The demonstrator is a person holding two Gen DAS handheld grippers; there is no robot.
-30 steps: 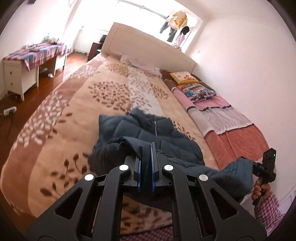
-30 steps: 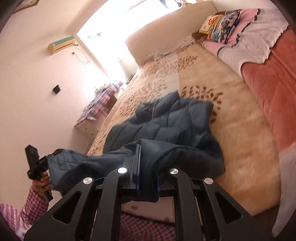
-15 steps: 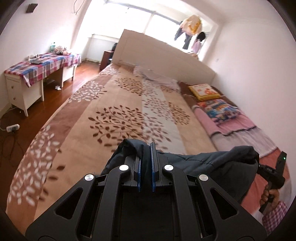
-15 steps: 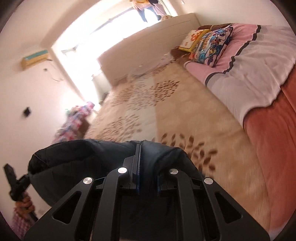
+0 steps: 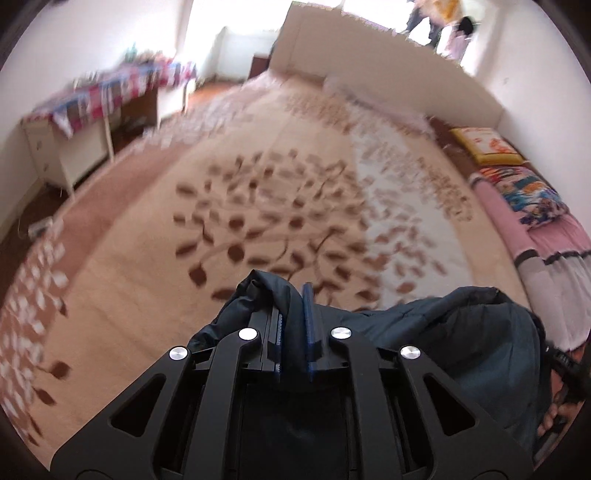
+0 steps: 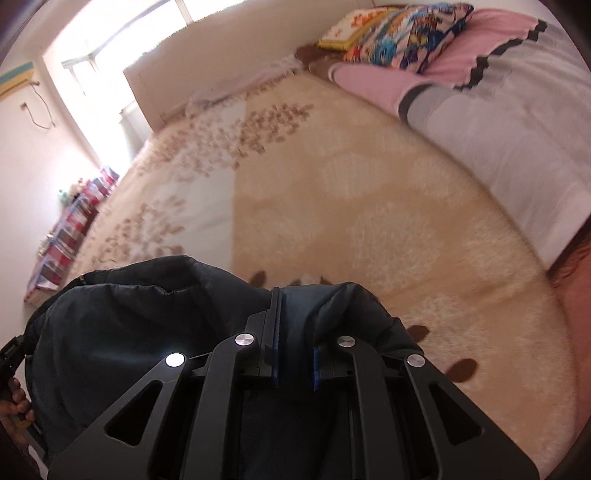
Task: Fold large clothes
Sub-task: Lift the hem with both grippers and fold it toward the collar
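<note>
Dark-blue quilted puffer jacket (image 5: 461, 332) hangs above the leaf-patterned beige bed (image 5: 258, 206), gripped by both the left claw (image 5: 294, 325) and right claw (image 6: 295, 332); no readable writing.

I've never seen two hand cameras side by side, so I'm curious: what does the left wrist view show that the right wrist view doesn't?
Only the left wrist view shows the white desk legs, wooden floor and clothes hanging by the window. Only the right wrist view shows the wall air conditioner. Both show the dark padded jacket, pinched by the left tongs and right tongs, over the leaf-patterned bedspread, plus the plaid-covered desk top and pillows.
</note>
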